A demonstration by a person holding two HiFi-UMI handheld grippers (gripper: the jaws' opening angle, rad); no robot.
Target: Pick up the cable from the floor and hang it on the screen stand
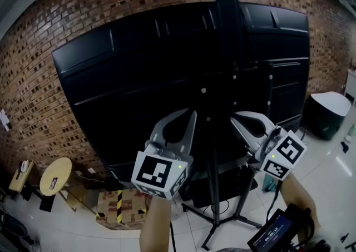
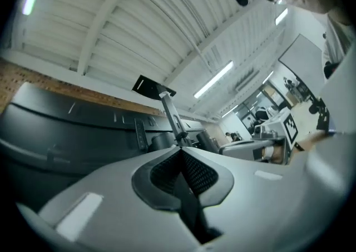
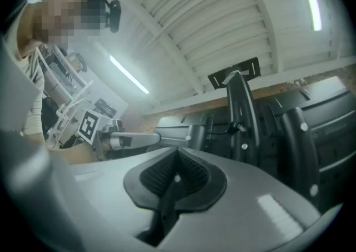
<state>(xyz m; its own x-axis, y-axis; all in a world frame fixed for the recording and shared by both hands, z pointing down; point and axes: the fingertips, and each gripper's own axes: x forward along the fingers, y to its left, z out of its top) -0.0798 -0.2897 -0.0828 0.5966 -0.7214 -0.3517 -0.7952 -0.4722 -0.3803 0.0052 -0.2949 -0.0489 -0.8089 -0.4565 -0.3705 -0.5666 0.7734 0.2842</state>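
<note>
The big black screen (image 1: 139,78) shows its back on a black stand (image 1: 214,134) whose post rises past the top edge. A thin dark cable (image 1: 218,210) loops on the floor at the stand's foot. In the head view my left gripper (image 1: 192,113) is held up in front of the screen, with its jaws together and nothing in them. My right gripper (image 1: 235,117) is beside it, just right of the post, also shut and empty. The left gripper view shows its pads (image 2: 192,170) meeting below the post (image 2: 171,116). The right gripper view shows its pads (image 3: 186,170) closed, with the post (image 3: 242,106) ahead.
A brick wall (image 1: 33,89) runs behind the screen. The stand's tripod legs (image 1: 245,220) spread over white floor tiles. A taped cardboard box (image 1: 119,203) and a round yellow stool (image 1: 55,176) sit at lower left. A dark bin (image 1: 328,112) stands at right.
</note>
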